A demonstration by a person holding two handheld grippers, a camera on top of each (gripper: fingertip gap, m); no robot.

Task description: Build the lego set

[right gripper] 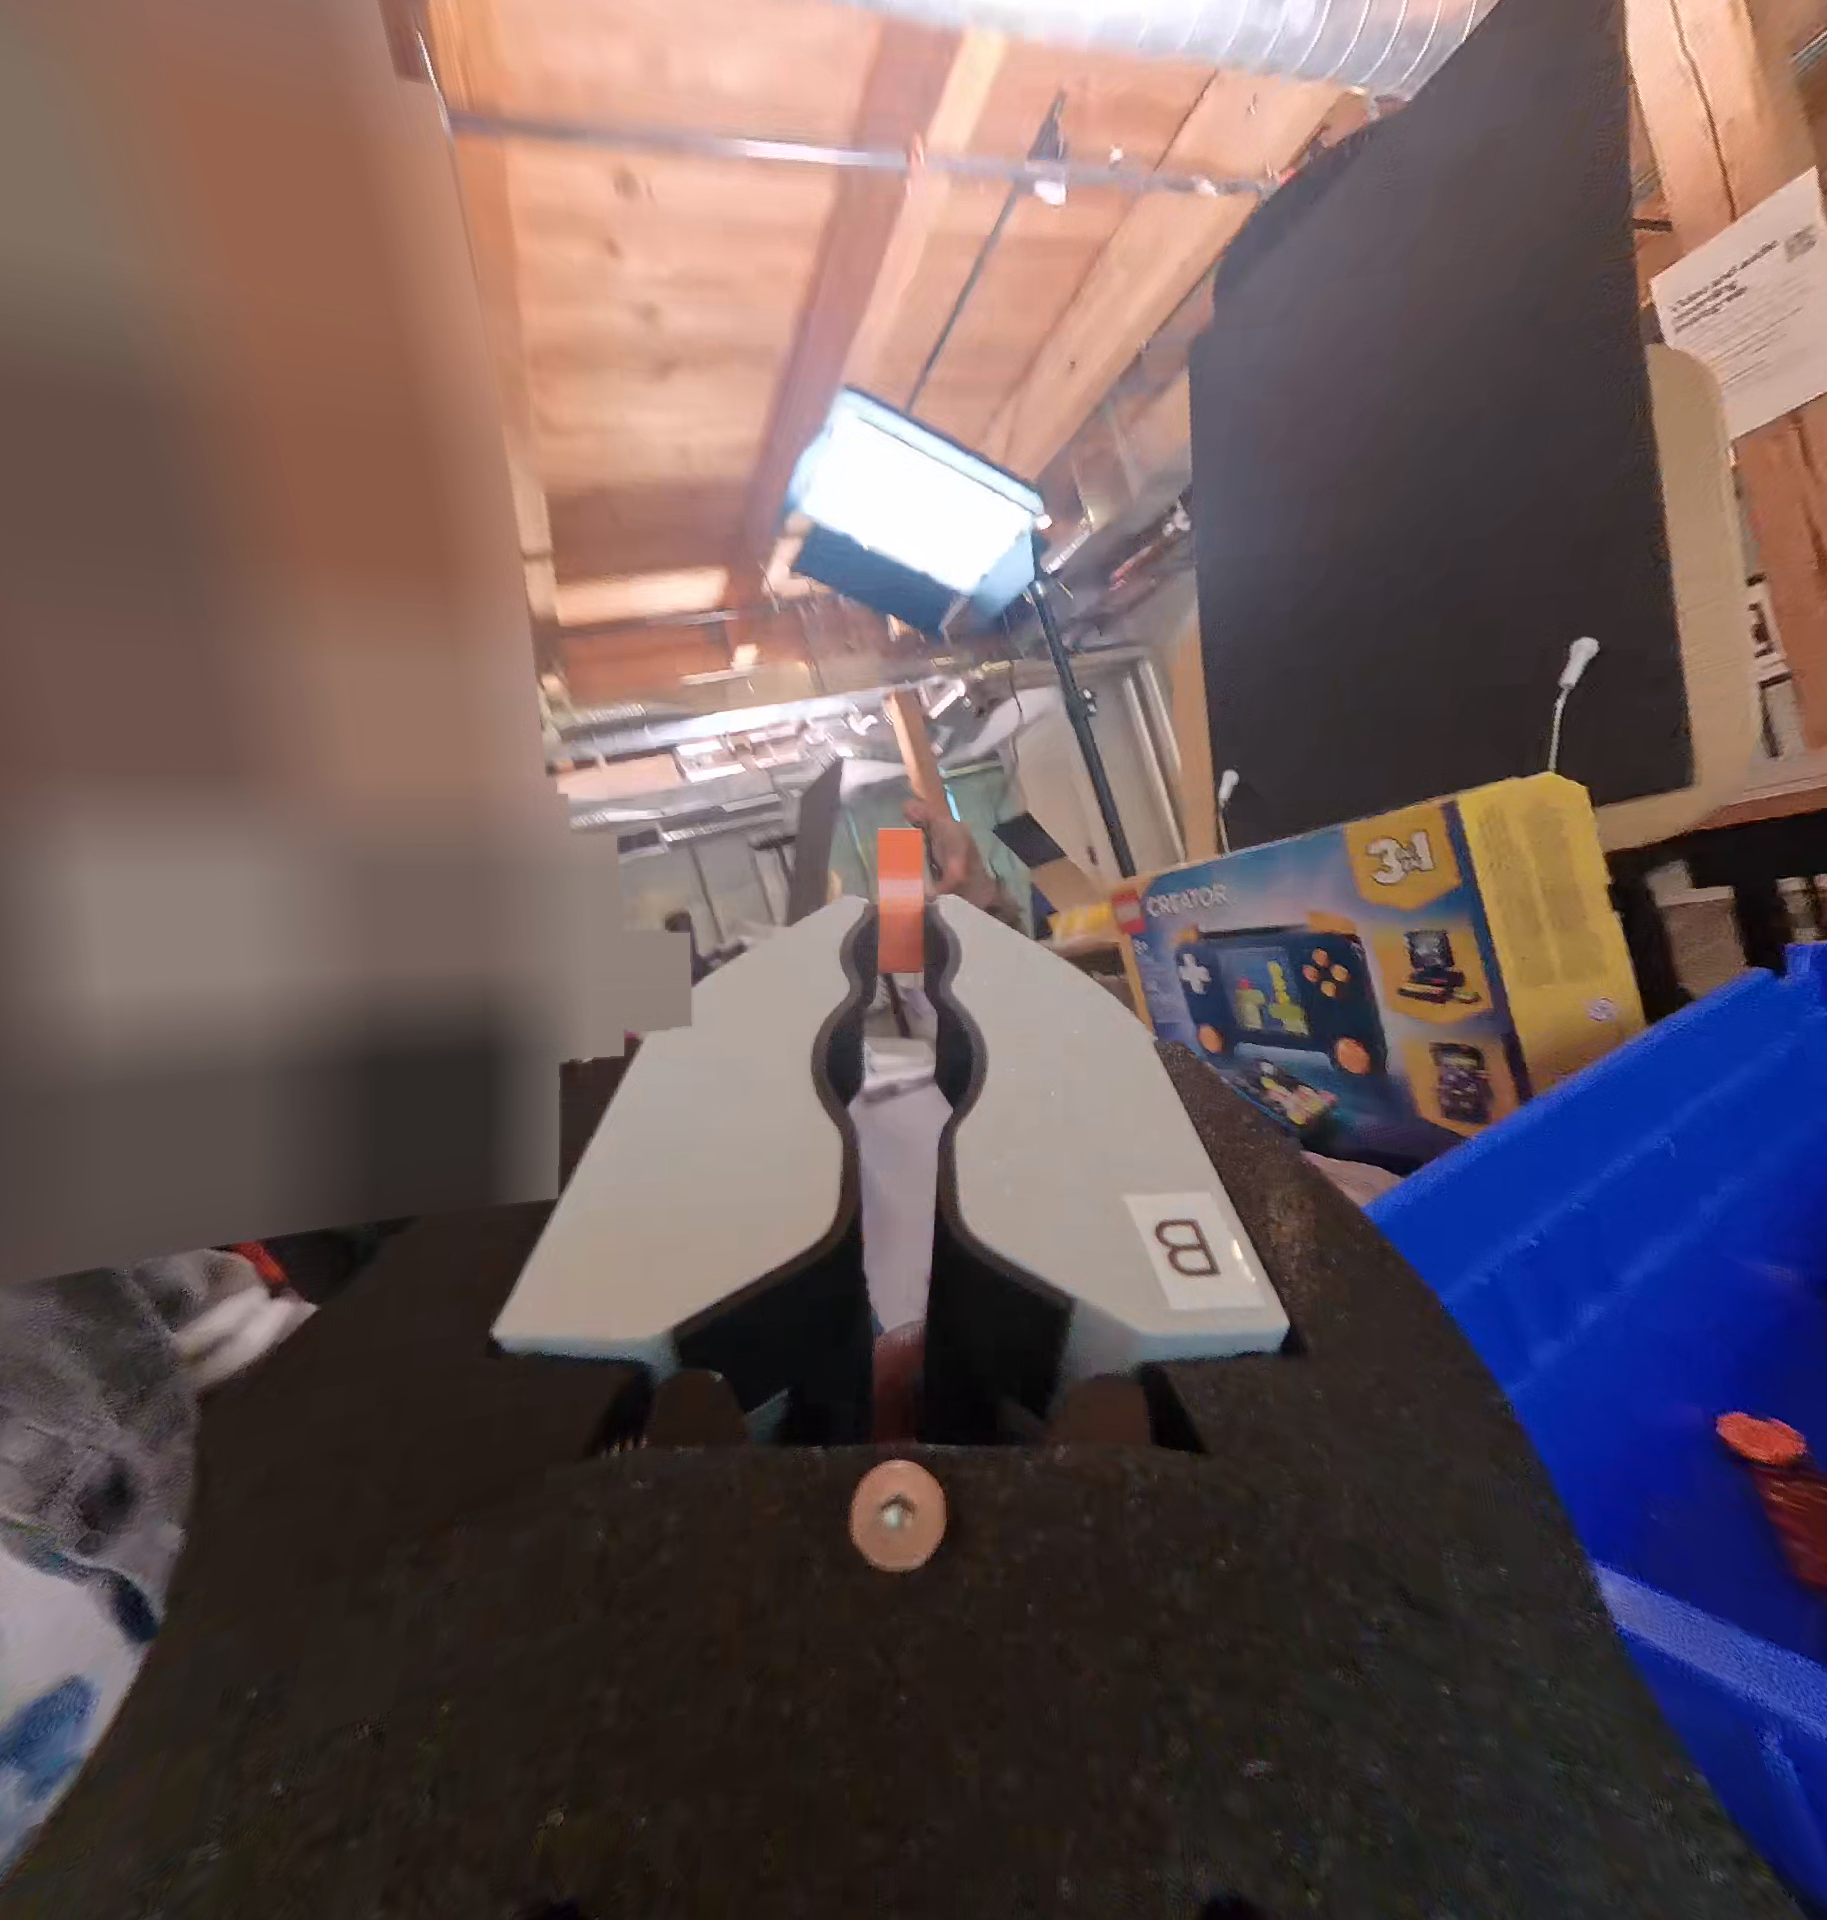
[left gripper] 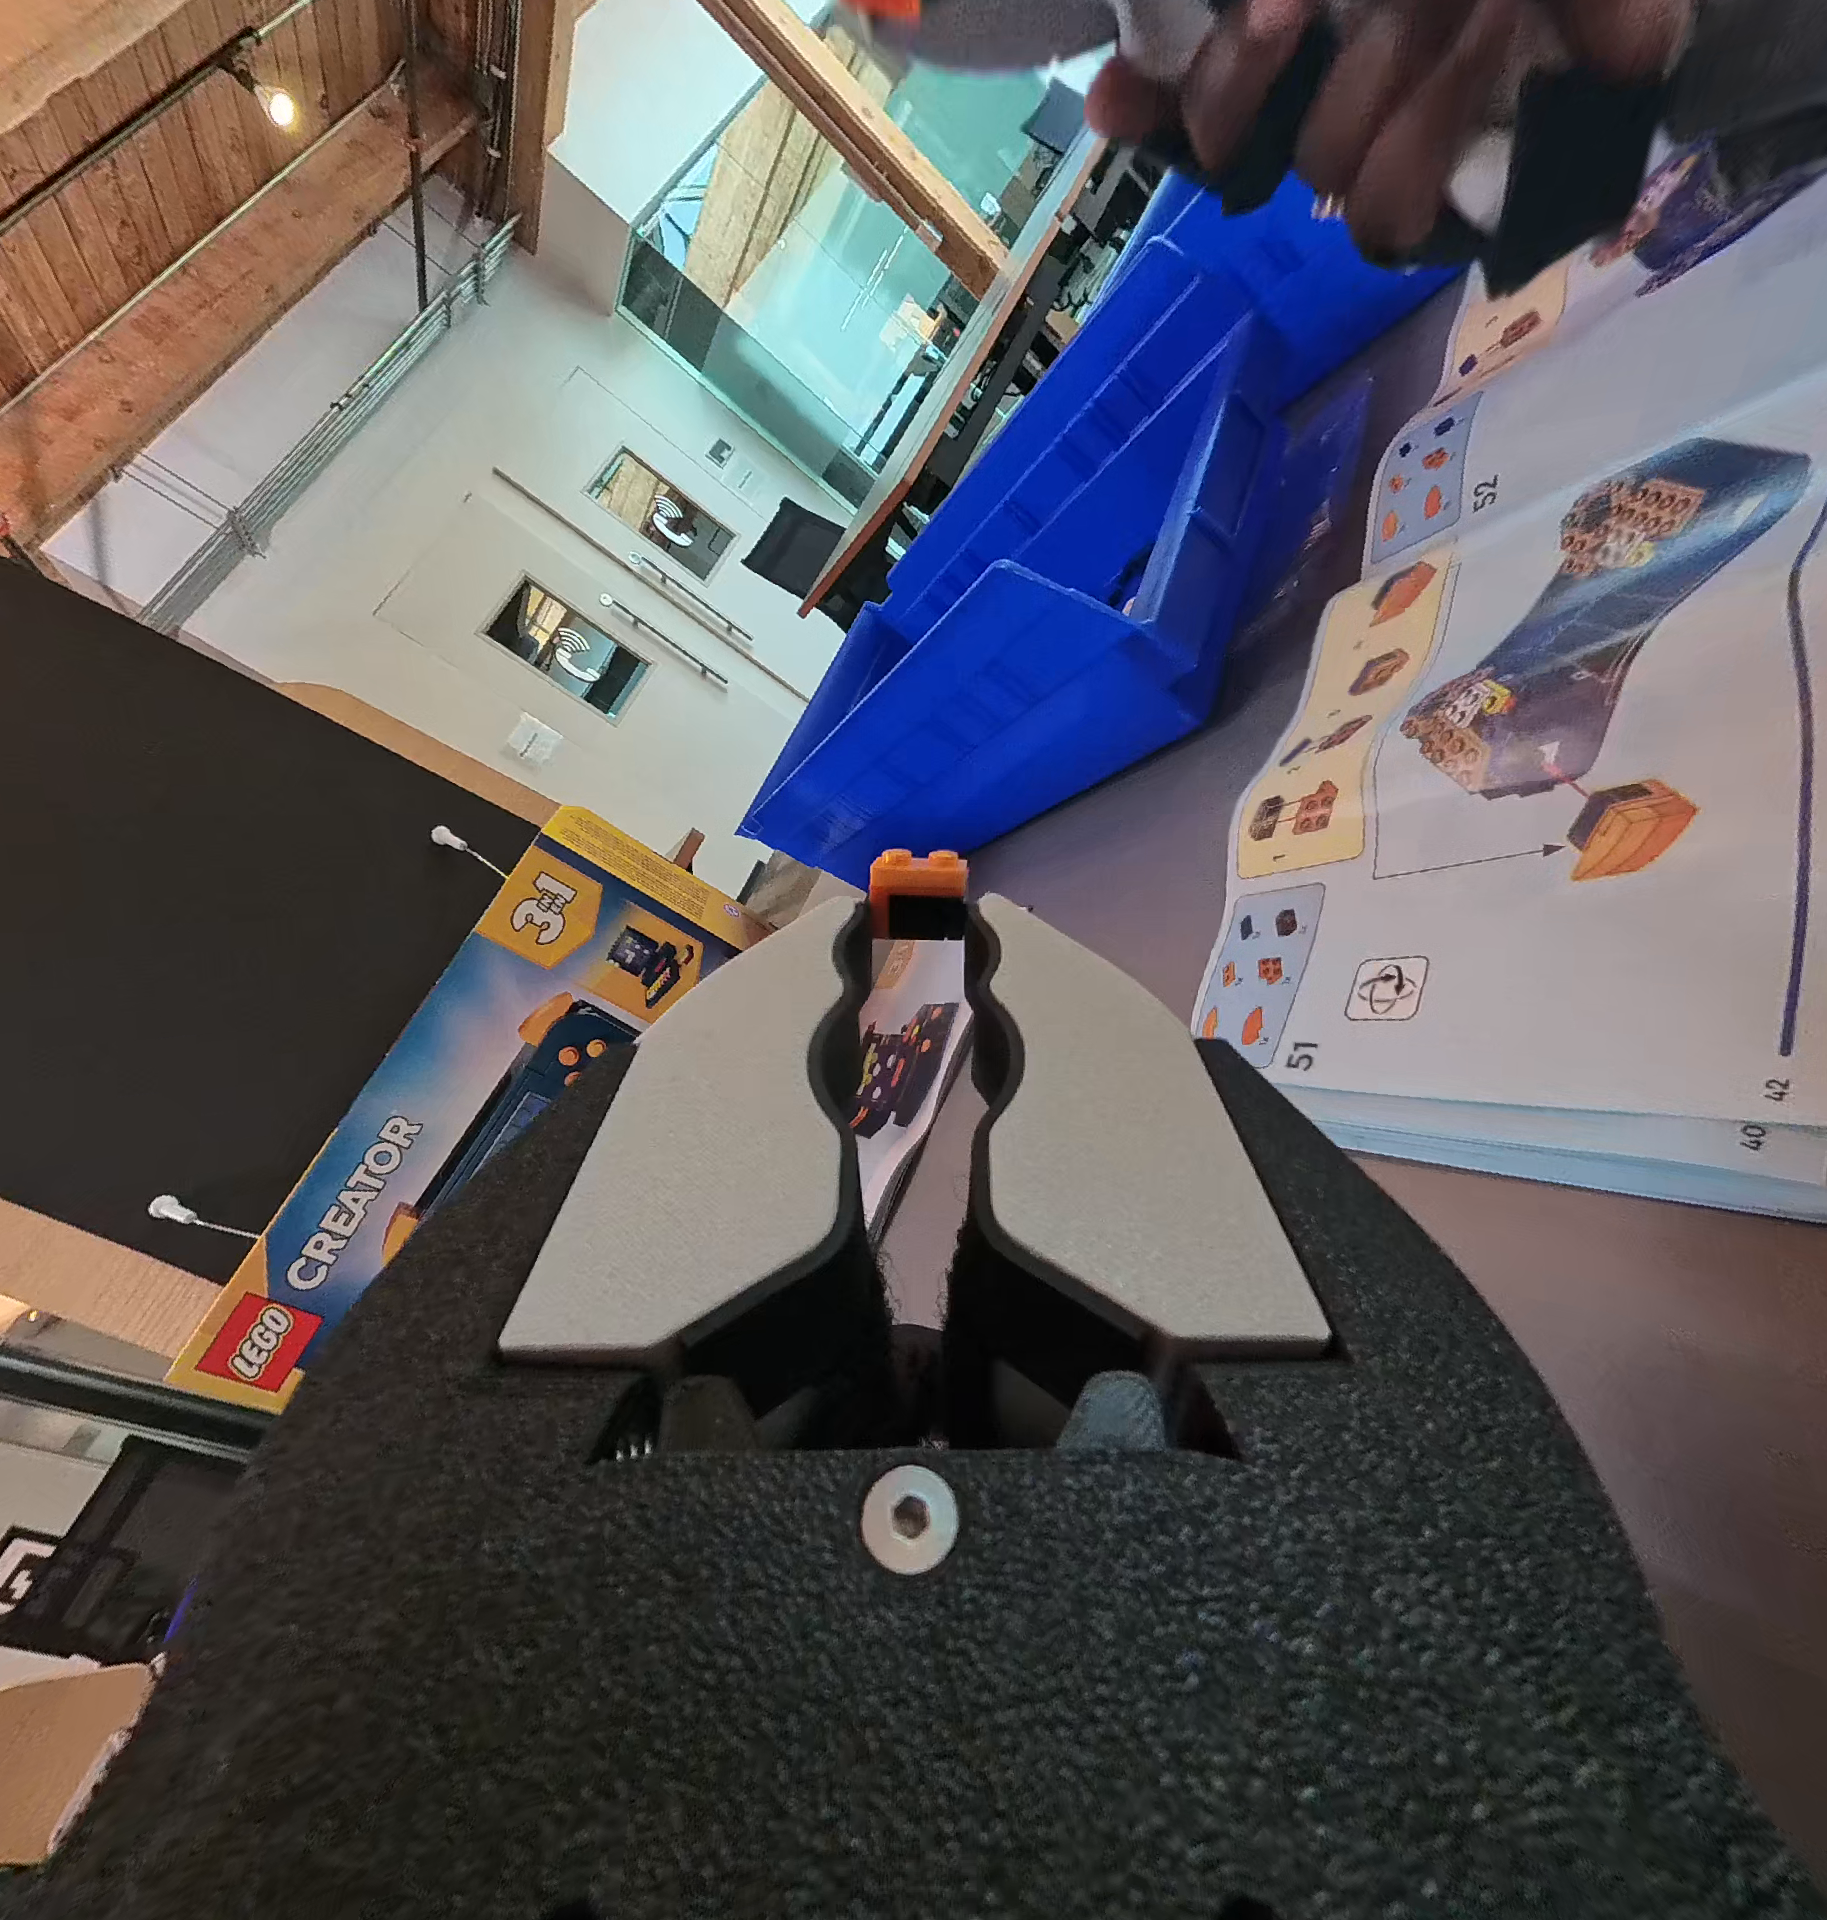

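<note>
Orange brick [left gripper: 915, 883] with two studs and a black underside is pinched at the tips of our left gripper [left gripper: 917, 920], above the bench [left gripper: 1117, 883] near a blue bin [left gripper: 1044, 665] and an open instruction booklet [left gripper: 1615, 935]. Our right gripper [right gripper: 901, 930] has its fingers [right gripper: 1023, 1049] clamped on a thin orange piece [right gripper: 901, 904], with a toy box [right gripper: 1387, 956] and the blue bin [right gripper: 1615, 1299] to its right
</note>
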